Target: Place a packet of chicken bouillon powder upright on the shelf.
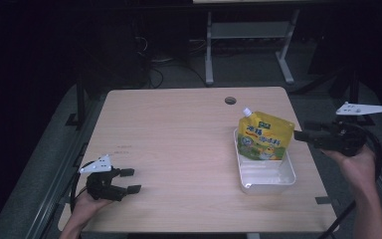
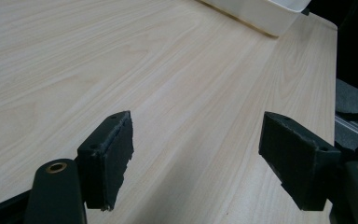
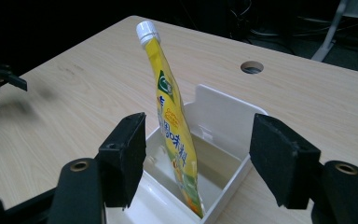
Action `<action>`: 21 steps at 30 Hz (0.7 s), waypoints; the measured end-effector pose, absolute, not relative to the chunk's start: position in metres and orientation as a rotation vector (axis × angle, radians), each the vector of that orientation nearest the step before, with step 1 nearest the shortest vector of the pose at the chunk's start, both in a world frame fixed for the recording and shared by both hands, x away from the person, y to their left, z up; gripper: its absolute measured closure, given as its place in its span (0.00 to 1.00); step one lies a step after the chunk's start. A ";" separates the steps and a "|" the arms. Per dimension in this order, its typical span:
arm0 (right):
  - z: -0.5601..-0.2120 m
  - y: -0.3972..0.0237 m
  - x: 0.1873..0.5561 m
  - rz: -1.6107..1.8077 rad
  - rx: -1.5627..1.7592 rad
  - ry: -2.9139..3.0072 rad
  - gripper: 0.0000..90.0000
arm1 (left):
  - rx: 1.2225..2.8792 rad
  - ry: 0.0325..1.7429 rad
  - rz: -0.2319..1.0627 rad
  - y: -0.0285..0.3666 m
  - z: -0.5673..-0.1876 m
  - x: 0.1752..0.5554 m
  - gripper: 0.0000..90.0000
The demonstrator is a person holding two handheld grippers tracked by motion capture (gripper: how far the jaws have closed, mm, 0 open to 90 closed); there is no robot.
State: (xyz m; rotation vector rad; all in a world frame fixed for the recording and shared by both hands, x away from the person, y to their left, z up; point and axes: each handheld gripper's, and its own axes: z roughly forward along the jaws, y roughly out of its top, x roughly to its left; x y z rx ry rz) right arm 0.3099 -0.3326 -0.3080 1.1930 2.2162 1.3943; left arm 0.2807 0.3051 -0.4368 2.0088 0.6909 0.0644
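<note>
1. Two black padded jaws of the right gripper [image 3: 196, 158] rise closest to the lens in the right gripper view, spread wide with nothing pinched between them.
2. Just beyond those jaws stands a yellow spouted drink pouch with a white screw cap [image 3: 175, 126], seen edge-on, upright with a slight lean, its bottom resting inside a white rectangular plastic tray [image 3: 223, 121].
3. From the high view, the pouch [image 1: 264, 137] sits at the far end of the tray [image 1: 268, 179], which lies near the right edge of a light wooden table [image 1: 179, 149]; the right gripper [image 1: 298, 135] is held level just beside the pouch, off its right side and apart from it.
4. Behind the tray, a round cable hole [image 1: 230, 100] is cut in the tabletop near its far edge.
5. At the near left corner of the table, the left gripper [image 1: 131, 180] lies low over the wood, well apart from the tray.
6. Its own view shows the left gripper [image 2: 196, 158] with jaws spread apart over bare wood, nothing between them, and a corner of the white tray [image 2: 261, 14] far ahead.
</note>
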 end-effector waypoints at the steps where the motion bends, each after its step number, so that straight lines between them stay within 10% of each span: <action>1: -0.308 -0.333 0.310 1.394 1.193 2.216 0.39 | 2.009 0.691 0.064 0.305 -0.437 0.281 0.28; 21: -0.329 -0.342 0.290 1.419 1.226 2.176 0.37 | 2.012 0.691 0.067 0.305 -0.437 0.280 0.28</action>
